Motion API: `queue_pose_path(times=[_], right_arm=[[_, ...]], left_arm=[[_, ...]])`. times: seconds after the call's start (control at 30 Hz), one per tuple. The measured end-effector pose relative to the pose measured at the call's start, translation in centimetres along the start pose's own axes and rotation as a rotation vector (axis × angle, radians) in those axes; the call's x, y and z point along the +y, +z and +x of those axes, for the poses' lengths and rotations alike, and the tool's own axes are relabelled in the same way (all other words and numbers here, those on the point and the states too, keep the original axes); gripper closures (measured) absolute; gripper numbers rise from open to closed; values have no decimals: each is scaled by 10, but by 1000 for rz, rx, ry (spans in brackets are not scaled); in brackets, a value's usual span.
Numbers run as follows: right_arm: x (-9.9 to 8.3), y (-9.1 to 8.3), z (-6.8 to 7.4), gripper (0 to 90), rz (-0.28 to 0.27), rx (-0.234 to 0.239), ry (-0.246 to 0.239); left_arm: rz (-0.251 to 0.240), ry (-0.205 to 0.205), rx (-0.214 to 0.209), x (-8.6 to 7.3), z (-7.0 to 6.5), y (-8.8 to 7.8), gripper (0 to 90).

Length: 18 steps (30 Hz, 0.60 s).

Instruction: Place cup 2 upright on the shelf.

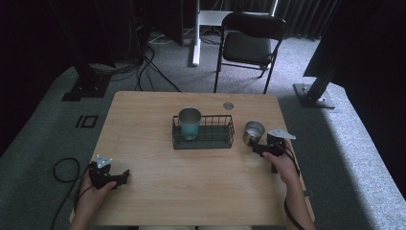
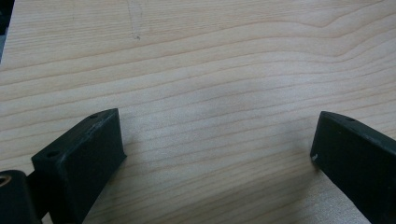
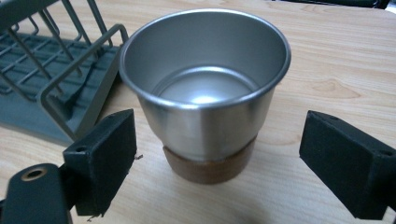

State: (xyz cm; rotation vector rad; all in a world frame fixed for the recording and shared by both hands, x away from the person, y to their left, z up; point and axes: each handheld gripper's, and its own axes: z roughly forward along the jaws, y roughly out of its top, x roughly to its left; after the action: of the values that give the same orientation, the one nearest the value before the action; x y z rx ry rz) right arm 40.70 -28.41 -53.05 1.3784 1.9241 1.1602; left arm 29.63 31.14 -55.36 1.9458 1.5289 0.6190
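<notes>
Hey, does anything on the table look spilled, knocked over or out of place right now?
Nothing stands out. The steel cup with a brown base stands upright and empty on the table between the open jaws of the right gripper. The teal cup stands upright in the wire rack. The left gripper is open over bare wood.

cup (image 1: 253,132) right of rack (image 1: 203,138) | tumbler (image 1: 190,123) in rack's left end

Steel cup (image 3: 205,88): silver metal with brown band at base. Second cup (image 1: 190,123): silver rim, teal body. Wire rack (image 1: 215,135): dark grey. Surface (image 1: 191,187): pale wood, wavy grain lines. Fingers (image 3: 105,158): matt black. Chair (image 1: 249,45): black.
</notes>
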Motion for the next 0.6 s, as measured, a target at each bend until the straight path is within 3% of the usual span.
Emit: queue_pose_path(times=[0.6], right_arm=[[9, 13, 1, 108, -46, 18, -9]], left_arm=[[0, 4, -3, 0, 0, 0, 31]])
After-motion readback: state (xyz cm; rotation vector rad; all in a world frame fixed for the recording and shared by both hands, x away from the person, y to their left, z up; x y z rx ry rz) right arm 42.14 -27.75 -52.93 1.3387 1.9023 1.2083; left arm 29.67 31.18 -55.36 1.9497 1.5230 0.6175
